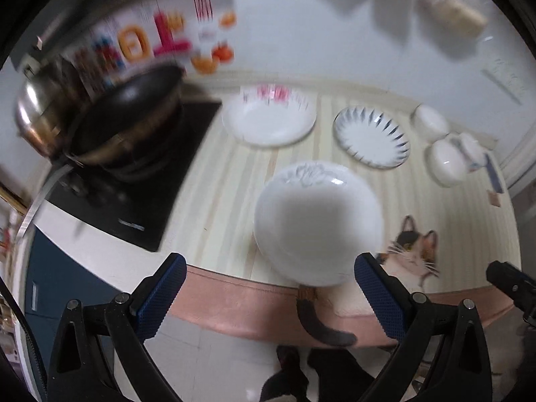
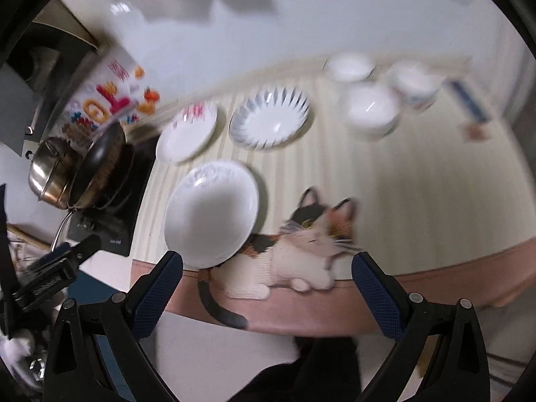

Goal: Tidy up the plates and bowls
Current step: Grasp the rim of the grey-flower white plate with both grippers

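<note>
The left gripper has its blue-padded fingers spread wide, holding nothing; the right gripper is likewise spread and empty. At twelve o'clock from the left gripper, near the table's front edge, lies a plain white round plate with a faint embossed rim; its lower edge covers part of a printed calico cat on the striped cream tablecloth. Beyond, at eleven o'clock, sits a white plate with a pink-flowered rim; at one o'clock a white plate with blue ray markings; at two o'clock three small white bowls cluster together. A dark wok rests on a black cooktop at ten o'clock.
</note>
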`<state>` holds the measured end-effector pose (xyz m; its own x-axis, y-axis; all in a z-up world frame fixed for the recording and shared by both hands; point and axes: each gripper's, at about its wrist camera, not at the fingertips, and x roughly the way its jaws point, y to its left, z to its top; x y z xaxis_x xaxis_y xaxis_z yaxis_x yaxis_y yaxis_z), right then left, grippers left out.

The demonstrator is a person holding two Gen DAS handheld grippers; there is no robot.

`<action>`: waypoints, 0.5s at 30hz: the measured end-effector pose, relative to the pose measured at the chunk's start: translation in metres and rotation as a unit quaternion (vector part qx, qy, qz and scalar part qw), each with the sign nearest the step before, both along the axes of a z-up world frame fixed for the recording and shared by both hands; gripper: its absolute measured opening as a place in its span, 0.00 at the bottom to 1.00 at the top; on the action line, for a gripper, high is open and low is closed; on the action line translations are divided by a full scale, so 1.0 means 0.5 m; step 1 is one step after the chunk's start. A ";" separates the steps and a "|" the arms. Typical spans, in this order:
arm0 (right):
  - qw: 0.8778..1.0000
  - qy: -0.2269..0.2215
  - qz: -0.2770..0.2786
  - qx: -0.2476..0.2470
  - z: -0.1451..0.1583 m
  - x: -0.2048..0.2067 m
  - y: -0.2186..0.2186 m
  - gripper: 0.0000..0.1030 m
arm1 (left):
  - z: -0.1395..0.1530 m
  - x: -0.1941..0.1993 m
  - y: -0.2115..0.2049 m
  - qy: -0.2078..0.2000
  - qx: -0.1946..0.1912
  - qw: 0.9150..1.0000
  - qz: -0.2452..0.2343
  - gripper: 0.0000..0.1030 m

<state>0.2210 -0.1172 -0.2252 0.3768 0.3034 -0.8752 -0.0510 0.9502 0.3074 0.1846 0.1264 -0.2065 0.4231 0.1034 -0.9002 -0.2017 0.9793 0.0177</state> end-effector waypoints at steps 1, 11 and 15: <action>1.000 0.016 0.007 0.020 -0.039 0.031 0.006 0.96 | -0.037 0.026 0.013 0.012 -0.008 1.000 0.009 1.00; 0.990 0.106 0.075 0.057 -0.330 0.259 0.085 0.54 | -0.274 0.162 0.074 0.103 -0.078 0.990 0.052 0.63; 0.985 0.121 0.090 0.083 -0.379 0.303 0.118 0.29 | -0.319 0.183 0.094 0.112 -0.112 0.986 0.058 0.48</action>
